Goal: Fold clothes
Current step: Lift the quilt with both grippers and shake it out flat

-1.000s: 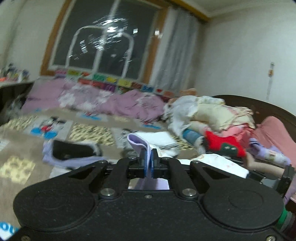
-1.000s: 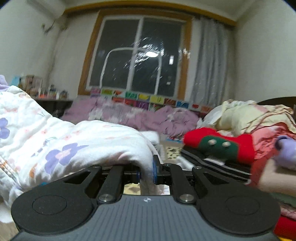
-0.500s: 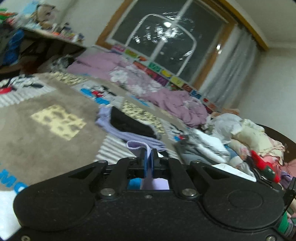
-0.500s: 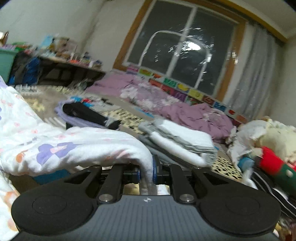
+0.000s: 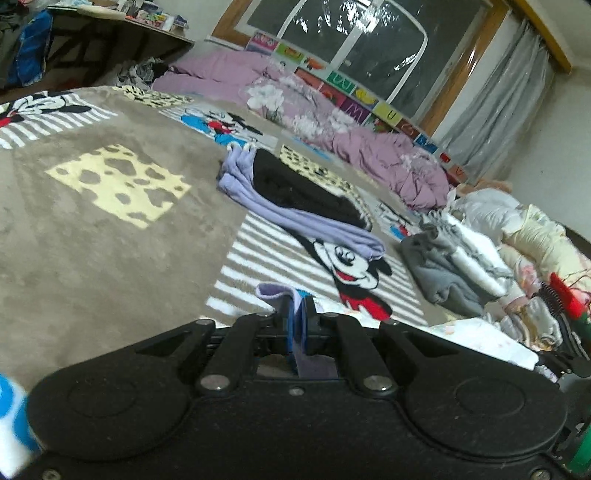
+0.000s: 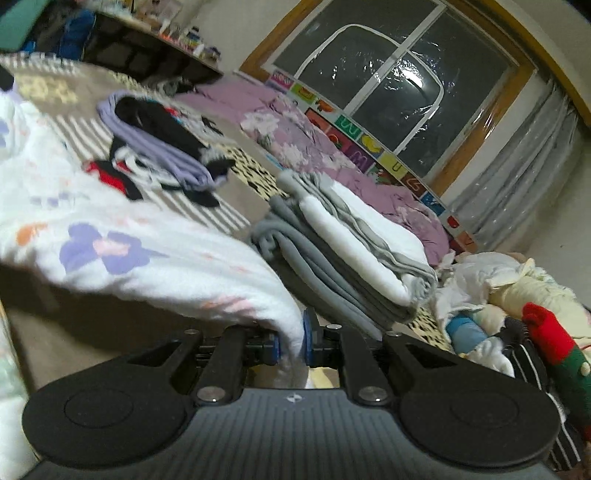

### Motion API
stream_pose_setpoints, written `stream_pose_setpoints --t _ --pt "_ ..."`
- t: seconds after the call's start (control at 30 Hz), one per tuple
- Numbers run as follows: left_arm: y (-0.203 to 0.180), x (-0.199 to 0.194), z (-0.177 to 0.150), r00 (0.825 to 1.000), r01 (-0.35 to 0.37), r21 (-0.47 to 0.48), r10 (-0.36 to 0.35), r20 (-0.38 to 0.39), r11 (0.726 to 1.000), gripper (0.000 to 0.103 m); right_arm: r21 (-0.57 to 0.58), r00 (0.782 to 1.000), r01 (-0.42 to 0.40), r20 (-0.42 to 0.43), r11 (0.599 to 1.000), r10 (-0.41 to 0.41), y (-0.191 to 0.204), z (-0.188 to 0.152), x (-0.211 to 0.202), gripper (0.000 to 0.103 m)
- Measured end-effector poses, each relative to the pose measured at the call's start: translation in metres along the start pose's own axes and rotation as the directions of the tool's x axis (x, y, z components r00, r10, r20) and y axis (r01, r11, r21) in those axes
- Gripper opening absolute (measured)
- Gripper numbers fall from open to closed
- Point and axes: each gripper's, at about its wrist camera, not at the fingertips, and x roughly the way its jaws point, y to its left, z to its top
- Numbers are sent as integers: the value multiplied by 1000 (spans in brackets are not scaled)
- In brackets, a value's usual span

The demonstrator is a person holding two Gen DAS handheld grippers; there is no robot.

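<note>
Left wrist view: the left gripper (image 5: 295,317) has its jaws closed on a lilac cuff-like fabric edge (image 5: 275,293), which folds over the left finger tip and hangs down between the blue pads. Beyond it lies a beige plush blanket with cartoon-mouse and cheese-patch prints (image 5: 110,206), which covers the bed. At mid distance on the blanket rests a folded stack of lilac garment with a black garment on top (image 5: 291,195). To the right of that stack sits a folded pile of grey and white clothes (image 5: 454,266). Far right, an unsorted heap of cream, white and red clothing (image 5: 524,236) lies at the bed edge. A crumpled mauve floral quilt (image 5: 351,136) runs along the far side beneath the dark window (image 5: 354,33). Right wrist view: the right gripper (image 6: 291,339) has its jaws closed on a white fleece garment printed with purple and orange flowers (image 6: 122,243), which drapes from the jaws away to the left and fills the near-left area. The folded lilac and black stack (image 6: 162,147) lies far left, and the folded grey and white pile (image 6: 347,254) sits just beyond the gripper, slightly right. The unsorted heap (image 6: 517,295), including a red and green knitted item (image 6: 554,343), occupies the near right. The mauve quilt (image 6: 306,136) lies below the window (image 6: 399,74).
</note>
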Motion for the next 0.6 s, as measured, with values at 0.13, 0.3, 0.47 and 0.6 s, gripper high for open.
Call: stream_pose_setpoints --t 0.13,0.3,0.47,0.6 --pt "1 10 -4 999 -30 -1 30 -21 1000 2 -115 1000 24 1 993 -24 3 -7 6 13" --pt "3 7 -5 999 -33 -7 33 -17 999 2 -263 996 79 56 962 -67 1 -12 -7 14" --pt "5 11 -5 999 -50 -6 49 -23 999 2 -344 992 122 35 931 -117 -9 -29 -13 28" --pt "11 15 -7 997 -65 -24 64 -52 998 2 -347 984 86 -118 934 -134 -27 -59 -3 28"
